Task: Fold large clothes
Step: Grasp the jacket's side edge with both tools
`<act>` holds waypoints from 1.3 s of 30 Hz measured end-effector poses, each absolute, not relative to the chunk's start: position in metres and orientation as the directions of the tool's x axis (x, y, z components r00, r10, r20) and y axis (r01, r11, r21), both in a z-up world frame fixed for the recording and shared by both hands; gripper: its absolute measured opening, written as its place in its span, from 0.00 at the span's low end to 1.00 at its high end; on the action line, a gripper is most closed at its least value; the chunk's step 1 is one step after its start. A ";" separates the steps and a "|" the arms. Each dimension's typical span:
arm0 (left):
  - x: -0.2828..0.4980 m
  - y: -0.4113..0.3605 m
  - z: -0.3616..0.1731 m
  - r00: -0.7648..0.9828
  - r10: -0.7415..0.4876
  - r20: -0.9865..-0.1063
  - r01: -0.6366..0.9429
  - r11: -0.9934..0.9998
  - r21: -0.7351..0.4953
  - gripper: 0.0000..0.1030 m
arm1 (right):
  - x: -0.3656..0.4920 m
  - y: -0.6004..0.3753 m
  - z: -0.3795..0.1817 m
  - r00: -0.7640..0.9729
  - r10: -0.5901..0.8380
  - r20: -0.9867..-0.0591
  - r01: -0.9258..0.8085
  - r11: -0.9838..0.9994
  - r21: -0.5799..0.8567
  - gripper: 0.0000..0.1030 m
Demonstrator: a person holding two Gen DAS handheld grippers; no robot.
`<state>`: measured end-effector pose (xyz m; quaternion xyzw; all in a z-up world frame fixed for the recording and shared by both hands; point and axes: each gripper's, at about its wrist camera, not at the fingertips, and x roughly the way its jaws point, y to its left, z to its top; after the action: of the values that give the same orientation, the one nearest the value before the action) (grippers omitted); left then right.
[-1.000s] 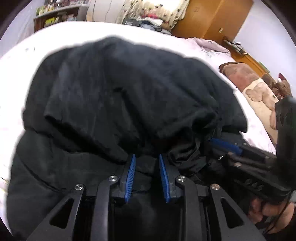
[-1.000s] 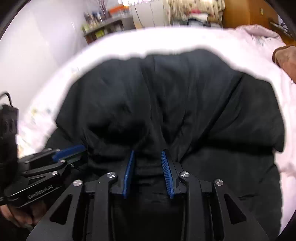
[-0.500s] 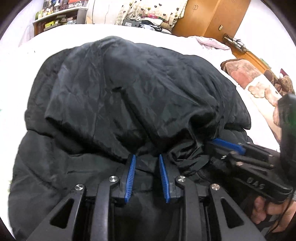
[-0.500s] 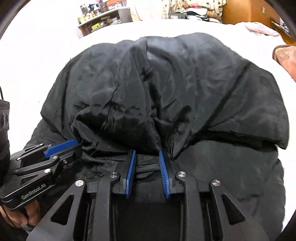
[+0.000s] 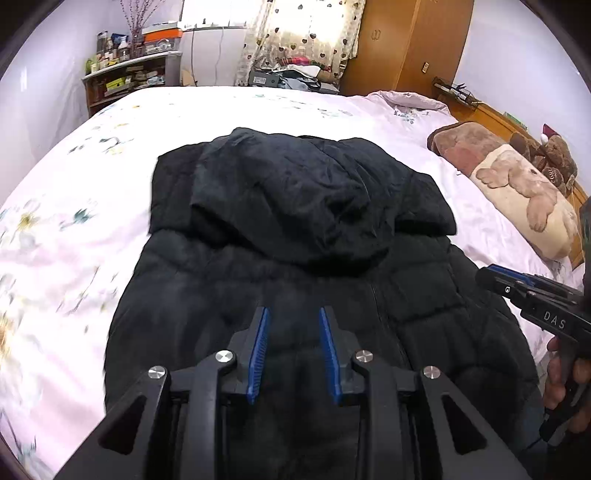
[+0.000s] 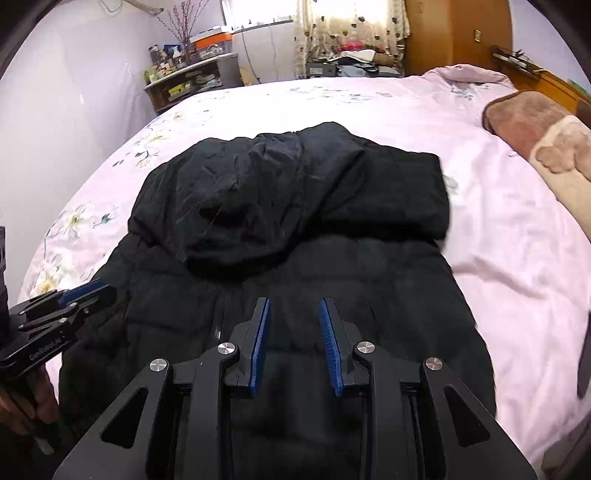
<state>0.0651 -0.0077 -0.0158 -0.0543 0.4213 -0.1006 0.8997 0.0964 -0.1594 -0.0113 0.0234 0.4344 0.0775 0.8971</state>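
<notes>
a black jacket [image 5: 295,280] lies flat on a bed [image 5: 258,107], hood [image 5: 295,195] folded down over its body, while the left gripper [image 5: 291,325] and right gripper [image 6: 293,317] hover released above its lower half, so further folds likely remain.

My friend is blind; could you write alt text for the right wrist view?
A black padded hooded jacket lies on a pale pink floral bedsheet, its hood folded down over its body. The blue-padded right gripper hovers open above it, empty.

A home bedroom: floral-sheeted bed [image 5: 258,107], wooden wardrobe [image 5: 406,44], heart-print curtains [image 5: 314,29].
</notes>
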 end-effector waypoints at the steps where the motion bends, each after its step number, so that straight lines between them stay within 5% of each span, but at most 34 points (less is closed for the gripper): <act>1: 0.056 -0.004 -0.014 0.628 -0.225 -0.745 0.132 0.974 -0.183 0.29 | 0.091 -0.163 -0.010 0.612 0.157 -0.775 -0.116 0.987 0.108 0.29; 24: -0.021 0.046 -0.019 0.646 -0.118 -0.754 0.014 0.990 -0.143 0.48 | 0.004 -0.192 -0.019 0.619 0.094 -0.780 -0.069 0.995 0.066 0.35; 29: -0.016 0.062 -0.030 0.642 -0.066 -0.764 -0.030 0.993 -0.111 0.55 | 0.008 -0.215 -0.028 0.606 0.080 -0.792 -0.020 0.996 0.086 0.47; 39: -0.006 0.094 -0.077 0.539 -0.062 -0.840 -0.113 0.983 -0.145 0.57 | 0.024 -0.286 -0.062 0.525 0.044 -0.850 0.161 0.975 0.150 0.47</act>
<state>-0.0065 0.0939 -0.0773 -0.0910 0.4796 0.0145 0.8726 0.0242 -0.2860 -0.0617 0.1054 0.4860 -0.0339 0.8669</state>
